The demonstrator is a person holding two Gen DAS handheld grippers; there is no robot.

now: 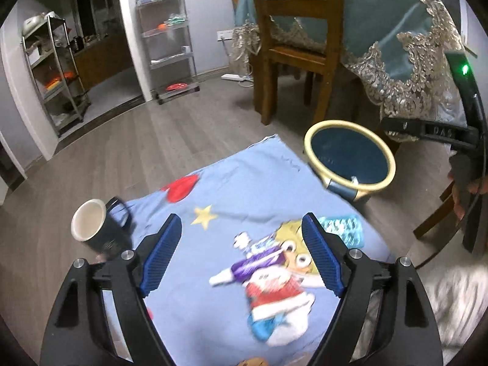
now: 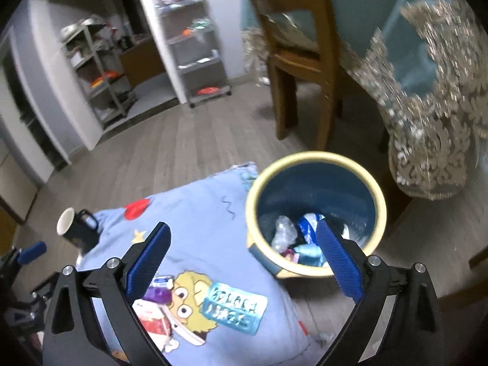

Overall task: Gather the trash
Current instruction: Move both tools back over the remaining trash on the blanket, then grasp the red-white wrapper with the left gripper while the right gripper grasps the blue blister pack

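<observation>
Your left gripper (image 1: 241,254) stands wide open and empty above the cartoon-print cushion (image 1: 231,213); your right gripper (image 2: 244,259) likewise gapes, holding nothing. At two o'clock from the cushion sits the blue bin (image 2: 315,183) with its cream rim, containing crumpled wrappers (image 2: 285,231) and blue-and-white trash (image 2: 306,227). At nine o'clock, a dark mug (image 1: 97,228) with a white interior appears empty.
</observation>
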